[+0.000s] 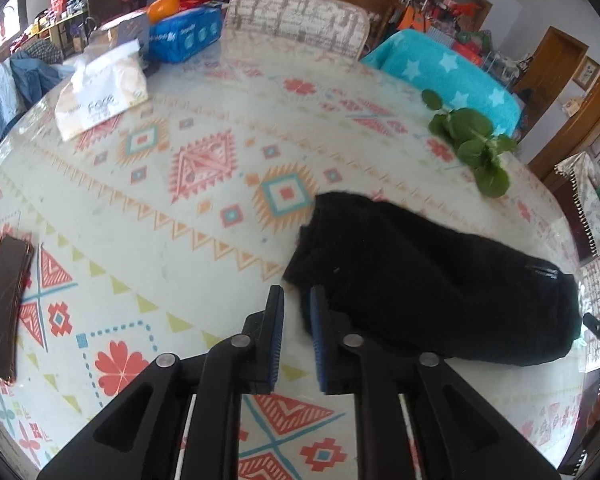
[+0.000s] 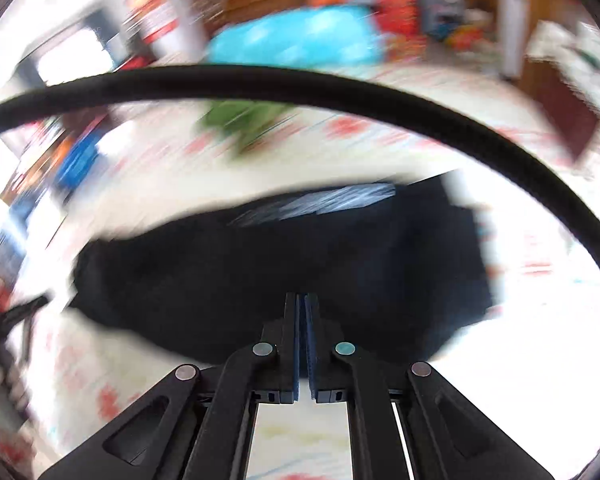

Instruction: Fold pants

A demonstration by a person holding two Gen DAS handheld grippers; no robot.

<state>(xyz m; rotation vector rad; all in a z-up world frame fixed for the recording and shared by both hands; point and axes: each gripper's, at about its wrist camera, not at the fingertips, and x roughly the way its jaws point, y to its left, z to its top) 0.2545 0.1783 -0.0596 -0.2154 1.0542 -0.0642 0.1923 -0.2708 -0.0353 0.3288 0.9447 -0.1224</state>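
Observation:
The black pants (image 1: 440,280) lie as a folded, bunched bundle on the patterned tabletop (image 1: 160,208), right of centre in the left wrist view. My left gripper (image 1: 296,294) hovers at the bundle's near left edge. Its jaws stand narrowly apart with bare table showing between them, and its right finger (image 1: 320,320) overlaps the cloth's edge. The right wrist view is badly motion-blurred. There the pants (image 2: 260,272) fill the middle and my right gripper (image 2: 302,298) is over them, shut, with nothing visible between its pads.
A leafy green vegetable (image 1: 472,144) lies beyond the pants. A tissue bag (image 1: 100,92) and a blue pack (image 1: 184,36) sit at the far left, and a dark brown flat object (image 1: 6,304) at the left edge. A turquoise star towel (image 1: 452,72) covers a chair. A black cable (image 2: 300,84) arcs across the right view.

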